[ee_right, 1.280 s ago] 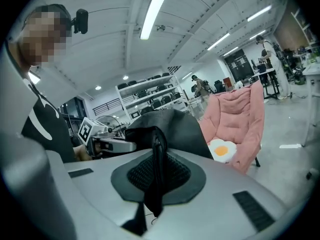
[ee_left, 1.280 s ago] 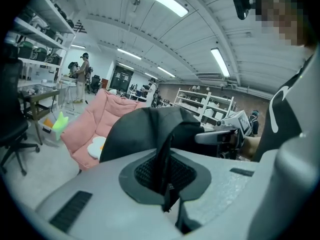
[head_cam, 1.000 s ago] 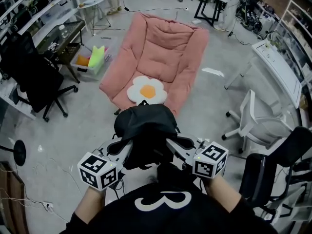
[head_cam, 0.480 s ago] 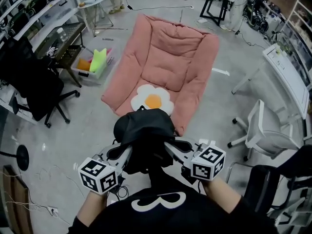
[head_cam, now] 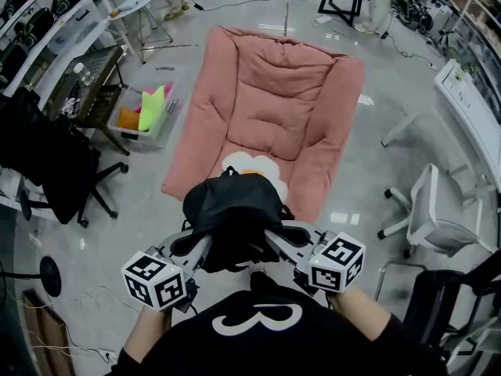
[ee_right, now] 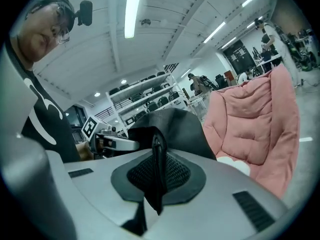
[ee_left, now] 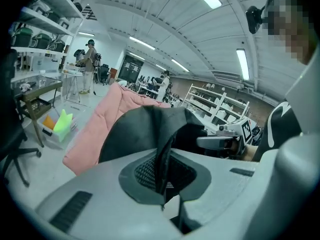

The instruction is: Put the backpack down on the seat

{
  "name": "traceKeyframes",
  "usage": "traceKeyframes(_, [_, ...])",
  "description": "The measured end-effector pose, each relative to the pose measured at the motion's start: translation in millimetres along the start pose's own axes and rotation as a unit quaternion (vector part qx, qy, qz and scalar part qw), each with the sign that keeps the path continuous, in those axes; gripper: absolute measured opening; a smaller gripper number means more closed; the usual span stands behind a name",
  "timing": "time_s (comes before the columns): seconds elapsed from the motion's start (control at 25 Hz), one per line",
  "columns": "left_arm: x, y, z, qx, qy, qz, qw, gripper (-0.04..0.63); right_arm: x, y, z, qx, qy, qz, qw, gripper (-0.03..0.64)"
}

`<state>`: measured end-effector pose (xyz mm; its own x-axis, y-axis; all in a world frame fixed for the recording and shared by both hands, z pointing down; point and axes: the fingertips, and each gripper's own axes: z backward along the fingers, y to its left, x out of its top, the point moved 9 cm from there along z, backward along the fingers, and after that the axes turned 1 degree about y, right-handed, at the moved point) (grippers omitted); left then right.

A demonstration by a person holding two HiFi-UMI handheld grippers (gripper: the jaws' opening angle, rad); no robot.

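Note:
A black backpack (head_cam: 233,210) hangs in the air between my two grippers, just in front of the pink padded seat (head_cam: 275,100). My left gripper (head_cam: 205,245) is shut on a black strap of the backpack (ee_left: 162,156). My right gripper (head_cam: 270,240) is shut on another strap (ee_right: 157,159). A white flower-shaped cushion with a yellow centre (head_cam: 254,165) lies at the seat's near end, half hidden behind the backpack. In the right gripper view the pink seat (ee_right: 255,129) rises to the right of the pack.
A black office chair (head_cam: 55,163) stands at the left, next to a clear bin with bright items (head_cam: 145,110). A white chair (head_cam: 438,218) is at the right. Tables and shelves line both sides. People stand far off in the room (ee_left: 89,64).
The view has moved forward toward the pink seat. The backpack now covers more of the flower cushion. Both grippers keep their hold on the straps.

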<state>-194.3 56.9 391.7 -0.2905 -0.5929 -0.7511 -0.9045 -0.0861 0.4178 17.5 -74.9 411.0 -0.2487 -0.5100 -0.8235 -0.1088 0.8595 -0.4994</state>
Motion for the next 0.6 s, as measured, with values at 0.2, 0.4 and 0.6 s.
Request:
traceKeyframes(0.2, [45.2, 22.3, -27.4, -0.01, -0.003, -0.036, 0.9993, 0.012, 32.3, -27.0, -13.8, -0.013, -0.016, 0.001, 1.0, 0.025])
traceKeyframes(0.4, [80.0, 32.7, -51.5, -0.025, -0.013, -0.059, 0.9979, 0.012, 61.9, -47.4, -17.4, -0.045, -0.036, 0.009, 0.998, 0.025])
traceKeyframes(0.6, [109.1, 43.5, -75.0, -0.04, -0.02, -0.073, 0.9964, 0.012, 85.2, -65.8, -21.3, -0.08, -0.057, 0.012, 0.995, 0.025])
